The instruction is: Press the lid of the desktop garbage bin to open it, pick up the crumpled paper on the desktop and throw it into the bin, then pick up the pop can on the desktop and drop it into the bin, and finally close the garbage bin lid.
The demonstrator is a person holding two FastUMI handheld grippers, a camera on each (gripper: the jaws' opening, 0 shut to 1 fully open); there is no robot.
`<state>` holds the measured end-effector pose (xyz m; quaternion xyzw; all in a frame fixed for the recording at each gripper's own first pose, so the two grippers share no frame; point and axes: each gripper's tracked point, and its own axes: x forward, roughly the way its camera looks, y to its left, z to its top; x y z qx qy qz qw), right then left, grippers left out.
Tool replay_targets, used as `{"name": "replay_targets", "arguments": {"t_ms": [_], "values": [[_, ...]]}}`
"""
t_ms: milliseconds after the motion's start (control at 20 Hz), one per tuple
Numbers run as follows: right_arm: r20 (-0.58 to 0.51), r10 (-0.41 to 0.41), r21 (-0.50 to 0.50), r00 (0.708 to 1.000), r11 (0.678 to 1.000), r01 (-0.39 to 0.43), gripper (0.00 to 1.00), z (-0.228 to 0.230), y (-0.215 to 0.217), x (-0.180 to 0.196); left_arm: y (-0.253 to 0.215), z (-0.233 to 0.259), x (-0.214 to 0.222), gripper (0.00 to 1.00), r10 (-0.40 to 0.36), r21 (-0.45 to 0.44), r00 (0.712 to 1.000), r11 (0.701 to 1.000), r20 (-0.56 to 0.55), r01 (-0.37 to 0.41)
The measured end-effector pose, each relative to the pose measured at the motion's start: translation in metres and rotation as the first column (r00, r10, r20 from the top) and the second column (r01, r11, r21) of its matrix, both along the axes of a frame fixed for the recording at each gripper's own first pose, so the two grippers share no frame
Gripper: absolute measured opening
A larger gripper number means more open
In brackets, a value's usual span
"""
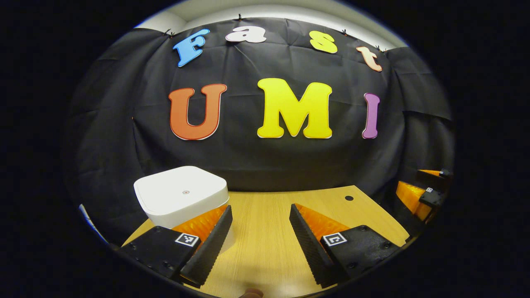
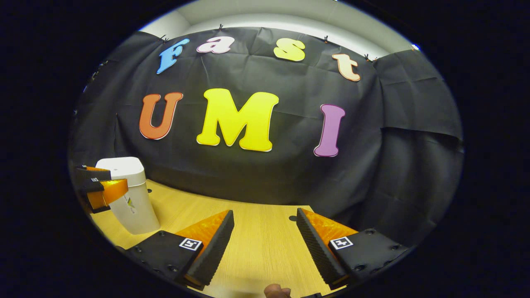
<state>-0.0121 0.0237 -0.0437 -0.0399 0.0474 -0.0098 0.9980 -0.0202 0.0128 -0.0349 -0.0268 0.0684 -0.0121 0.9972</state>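
Observation:
A white garbage bin (image 1: 181,195) with its lid down stands on the wooden desk (image 1: 265,231), left of centre in the left gripper view. My left gripper (image 1: 260,216) hangs open just right of the bin, its left finger beside the bin's wall, nothing between the fingers. In the right gripper view the bin (image 2: 130,194) stands at the far left, with the left gripper (image 2: 99,186) in front of it. My right gripper (image 2: 265,223) is open over the bare desk (image 2: 256,244). The right gripper (image 1: 422,192) also appears at the right edge of the left gripper view.
A small round hole (image 1: 349,198) marks the desk near its far right corner. The black cloth wall closes off the back and right side. A fingertip (image 2: 276,291) shows at the bottom of the right gripper view.

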Motion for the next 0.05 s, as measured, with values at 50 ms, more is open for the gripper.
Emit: {"name": "replay_targets", "arguments": {"t_ms": [50], "values": [[0.001, -0.002, 0.015, 1.000, 1.000, 0.002, 0.95, -0.0001, 0.0031, -0.0004, 0.0023, 0.0011, -0.0034, 0.93, -0.002, -0.003, 1.000, 1.000, 0.012, 0.002]]}}
